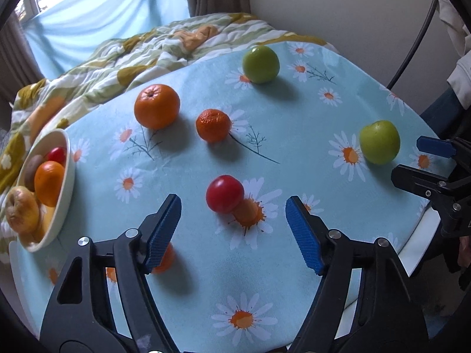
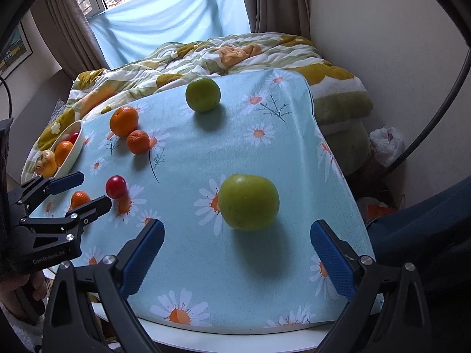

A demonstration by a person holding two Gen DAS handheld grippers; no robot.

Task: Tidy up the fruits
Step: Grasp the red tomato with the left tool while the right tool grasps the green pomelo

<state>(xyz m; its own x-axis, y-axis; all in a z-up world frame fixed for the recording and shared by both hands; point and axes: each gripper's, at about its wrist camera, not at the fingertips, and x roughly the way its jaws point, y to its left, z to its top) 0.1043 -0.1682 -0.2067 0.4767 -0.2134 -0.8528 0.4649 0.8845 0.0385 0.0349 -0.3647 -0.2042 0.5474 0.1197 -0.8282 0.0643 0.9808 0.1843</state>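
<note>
Hovering left gripper (image 1: 232, 220) over tomato (image 1: 225, 194), jaws gaping either side, likely lining up a grasp | right gripper (image 2: 237, 250) facing apple (image 2: 249, 201), jaws wide, empty | bowl (image 1: 68, 176) sitting at cloth's left edge, probably collecting fruit

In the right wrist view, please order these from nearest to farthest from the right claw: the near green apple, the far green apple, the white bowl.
1. Near green apple: just ahead of the open right claw.
2. White bowl: far left, at the cloth's edge.
3. Far green apple: at the back, near the quilt.
</note>
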